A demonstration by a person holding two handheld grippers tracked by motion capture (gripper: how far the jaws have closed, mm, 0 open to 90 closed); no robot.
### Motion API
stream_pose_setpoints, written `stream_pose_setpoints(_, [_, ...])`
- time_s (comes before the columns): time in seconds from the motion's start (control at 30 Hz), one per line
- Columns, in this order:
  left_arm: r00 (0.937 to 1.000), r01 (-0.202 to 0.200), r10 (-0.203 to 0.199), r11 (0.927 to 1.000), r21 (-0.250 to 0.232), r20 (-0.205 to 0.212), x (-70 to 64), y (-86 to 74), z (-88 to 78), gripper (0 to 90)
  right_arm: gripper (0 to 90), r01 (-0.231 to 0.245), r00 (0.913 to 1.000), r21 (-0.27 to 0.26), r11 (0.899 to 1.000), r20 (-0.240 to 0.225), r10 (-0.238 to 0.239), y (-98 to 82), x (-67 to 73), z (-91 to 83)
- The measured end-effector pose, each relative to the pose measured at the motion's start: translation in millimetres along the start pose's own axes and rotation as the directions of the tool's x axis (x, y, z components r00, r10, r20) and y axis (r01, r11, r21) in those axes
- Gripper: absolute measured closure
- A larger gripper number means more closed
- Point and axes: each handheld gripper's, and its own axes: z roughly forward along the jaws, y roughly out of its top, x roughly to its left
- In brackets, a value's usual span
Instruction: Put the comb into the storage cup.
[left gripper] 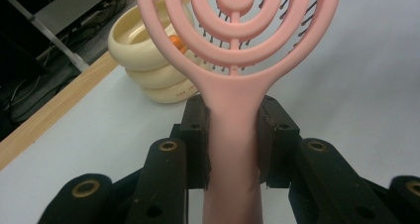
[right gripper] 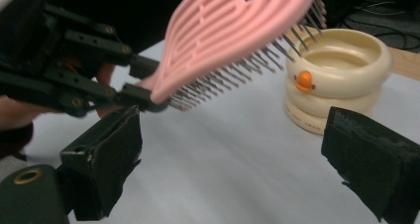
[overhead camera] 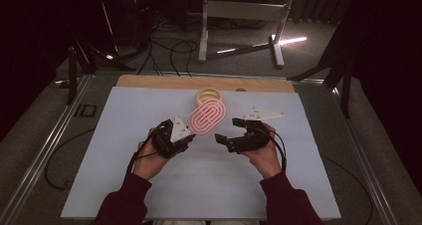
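1. Holding the pink vented hairbrush [left gripper: 233, 110] by its handle, the left gripper [left gripper: 233, 149] has both pads clamped on the handle's sides; the brush head rises toward 12 o'clock, off the white table mat [overhead camera: 149, 185].
2. Right gripper [right gripper: 233, 169] stands with jaws spread wide and nothing between them, facing the brush from 3 o'clock; its pads [right gripper: 116, 154] touch neither brush nor mat.
3. Cream ringed pot [overhead camera: 208, 95] with an orange duck-bill detail [right gripper: 304, 80] sits at 12 o'clock of the brush, near the mat's far edge, apart from both grippers.
4. Risk: the grip sits low on a smooth tapered handle, so the brush could pivot or slide out if the head is pushed.
5. Risk: a handover attempt could snag the bristles [right gripper: 218, 92] on the right pads, or the swinging head could knock the pot over.
6. Hidden: the brush's top edge is cut off in the left gripper view; the pot's contents are unclear; printing on its lower ring is illegible.
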Motion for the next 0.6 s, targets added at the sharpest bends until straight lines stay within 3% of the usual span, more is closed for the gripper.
stream_pose_setpoints(0.23, [1.0000,-0.005,0.005,0.9998,-0.019,0.003,-7.1,0.5,-0.6,69.7,11.0,-0.013,0.9999,-0.001,1.000,-0.009,0.013,6.8,3.0,4.9])
stream_pose_setpoints(0.47, [0.9996,-0.024,0.024,0.9989,-0.040,0.017,-16.2,4.7,-2.1,69.6,10.7,-0.067,0.9969,-0.006,0.998,-0.041,0.066,10.6,3.3,10.3])
stream_pose_setpoints(0.6, [0.9991,-0.032,0.033,0.9983,-0.049,0.025,-19.6,6.0,-2.5,69.7,14.3,-0.074,0.9960,0.005,0.997,-0.048,0.075,9.5,4.4,13.1])
